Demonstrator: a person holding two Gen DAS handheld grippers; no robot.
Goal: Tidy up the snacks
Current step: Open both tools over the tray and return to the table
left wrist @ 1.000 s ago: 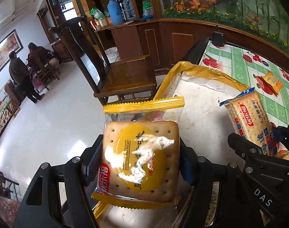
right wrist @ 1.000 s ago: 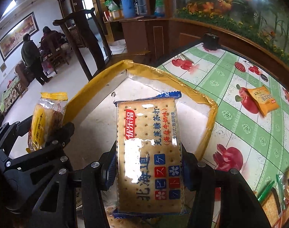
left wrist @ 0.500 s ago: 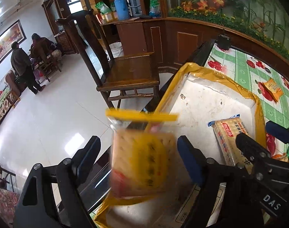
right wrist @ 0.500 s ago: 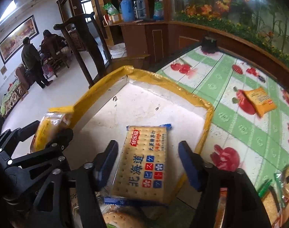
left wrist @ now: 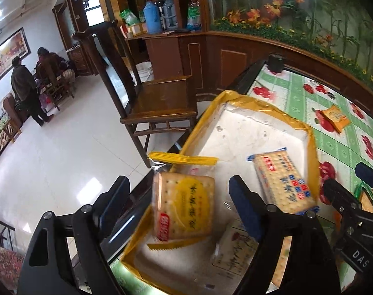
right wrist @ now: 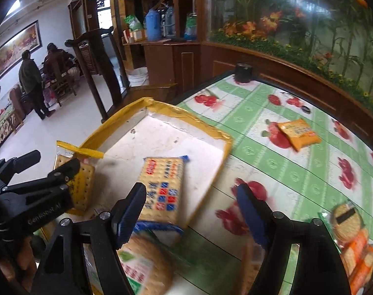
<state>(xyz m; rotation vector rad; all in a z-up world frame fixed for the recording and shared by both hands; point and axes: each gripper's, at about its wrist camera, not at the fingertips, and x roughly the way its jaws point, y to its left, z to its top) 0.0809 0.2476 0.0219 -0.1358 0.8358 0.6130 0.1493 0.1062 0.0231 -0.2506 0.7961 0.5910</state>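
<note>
- While both claws hang above the white foam tray with the yellow-taped rim (left wrist: 238, 98), we see our left claw (left wrist: 179, 194) with its blue-padded fingers spread wide and gripping nothing; our right claw (right wrist: 191, 209) is likewise spread, with nothing between its fingers
- Within the tray lies the square cracker pack with the yellow circle and yellow crimped ends (left wrist: 184, 206), near the tray's left wall and directly below the gap of our left claw; it looks a little blurred
- To its right in the same tray lies the long rectangular cracker pack with blue ends and red-and-blue squares (right wrist: 163, 186), close to the tray's right wall; the two packs lie apart
- Beyond the tray, the counter under a green-and-white checked cloth with red fruit prints (right wrist: 272, 147) carries a small orange snack pouch (right wrist: 298, 132), well apart from the tray
- Nearer our right claw we see a clear pack of round sandwich biscuits (right wrist: 346, 223) at the right edge, and a blurred round cracker pack with a green label (right wrist: 142, 263) at the bottom of the right wrist view
- Past the counter's left side stands a dark wooden chair (left wrist: 159, 98) on a pale tiled floor (left wrist: 63, 152)
</note>
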